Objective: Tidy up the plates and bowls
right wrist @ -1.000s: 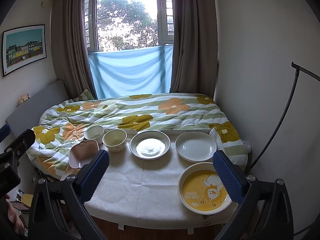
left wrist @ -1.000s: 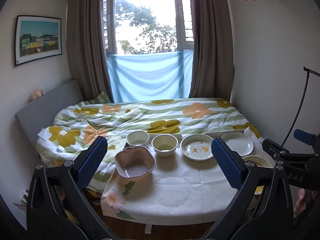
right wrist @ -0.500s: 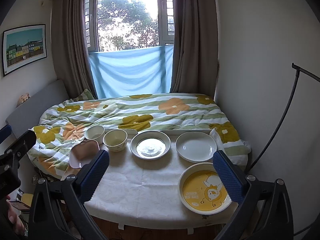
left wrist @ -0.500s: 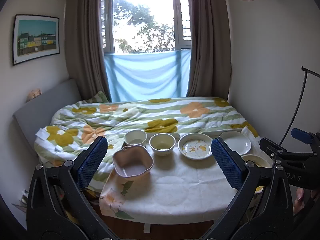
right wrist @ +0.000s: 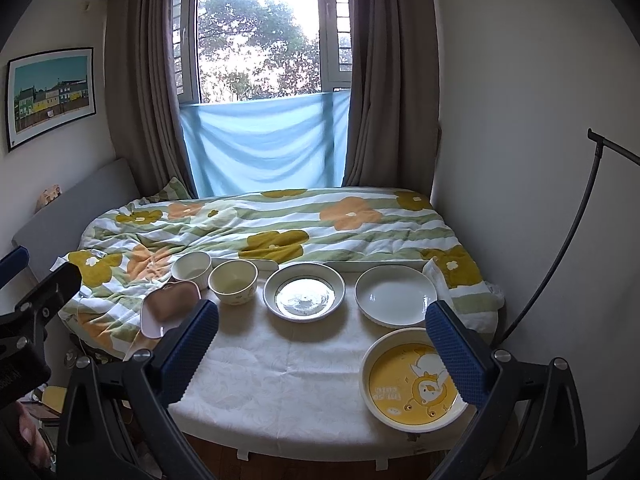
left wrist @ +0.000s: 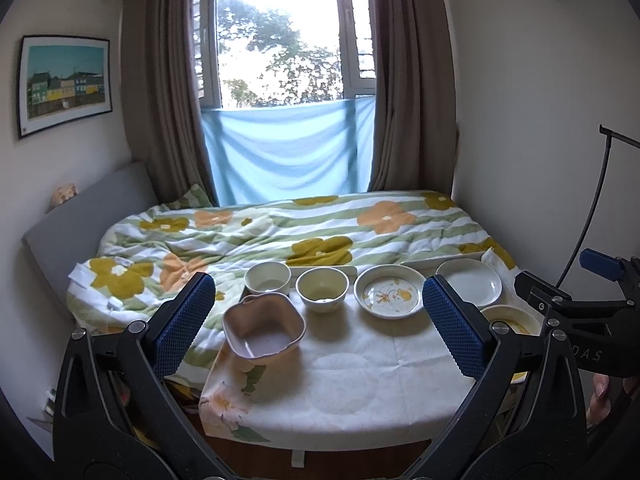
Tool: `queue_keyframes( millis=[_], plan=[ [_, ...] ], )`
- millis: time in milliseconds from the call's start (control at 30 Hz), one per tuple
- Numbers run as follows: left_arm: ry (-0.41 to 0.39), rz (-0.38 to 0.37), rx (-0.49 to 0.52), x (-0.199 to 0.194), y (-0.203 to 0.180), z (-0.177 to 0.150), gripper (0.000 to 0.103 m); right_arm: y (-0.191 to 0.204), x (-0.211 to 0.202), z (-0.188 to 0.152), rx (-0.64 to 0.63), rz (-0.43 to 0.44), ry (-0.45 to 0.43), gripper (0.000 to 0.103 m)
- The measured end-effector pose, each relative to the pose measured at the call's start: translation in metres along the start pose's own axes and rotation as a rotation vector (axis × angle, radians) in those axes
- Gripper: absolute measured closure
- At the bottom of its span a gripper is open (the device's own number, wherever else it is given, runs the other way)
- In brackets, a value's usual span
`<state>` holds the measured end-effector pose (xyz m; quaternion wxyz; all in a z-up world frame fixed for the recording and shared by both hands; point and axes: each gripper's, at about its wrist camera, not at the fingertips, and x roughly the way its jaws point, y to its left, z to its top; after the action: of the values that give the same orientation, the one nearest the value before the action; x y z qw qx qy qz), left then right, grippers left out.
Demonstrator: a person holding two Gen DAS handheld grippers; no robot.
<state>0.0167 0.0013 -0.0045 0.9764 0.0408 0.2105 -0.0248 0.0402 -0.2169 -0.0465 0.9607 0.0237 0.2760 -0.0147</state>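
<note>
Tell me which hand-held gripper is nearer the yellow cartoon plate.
Right. The right hand-held gripper hovers directly over the yellow cartoon plate; the left hand-held gripper sits farther left, near the pink bowl.

Ahead of you daylight pours through a window [left wrist: 286,40] flanked by brown curtains [left wrist: 408,80], a blue cloth [left wrist: 288,152] across its base, a floral-quilted bed [left wrist: 288,232] below, a picture [left wrist: 64,84] on the left wall.
</note>
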Motion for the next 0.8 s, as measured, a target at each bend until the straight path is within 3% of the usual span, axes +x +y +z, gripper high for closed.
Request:
queue_keyframes(
  millis=[167,433,633,733,800],
  plan=[
    [0.036,-0.039,0.072,0.021,-0.004,0.005,0.000,-0.010,0.008,-0.003,0.051,0.004,0.031,0.000],
    [0.138,-0.278,0.220,0.089,-0.047,-0.009,0.000,-0.064,0.034,-0.053,0.201,-0.121,0.187,0.000],
    [0.318,-0.463,0.321,0.162,-0.120,-0.050,0.000,-0.127,0.058,-0.100,0.327,-0.158,0.307,0.000],
    [0.403,-0.549,0.335,0.198,-0.158,-0.074,0.000,-0.163,0.076,-0.122,0.417,-0.131,0.370,0.001],
    [0.470,-0.578,0.353,0.223,-0.183,-0.090,0.000,-0.184,0.089,-0.137,0.480,-0.104,0.400,0.007]
  ],
)
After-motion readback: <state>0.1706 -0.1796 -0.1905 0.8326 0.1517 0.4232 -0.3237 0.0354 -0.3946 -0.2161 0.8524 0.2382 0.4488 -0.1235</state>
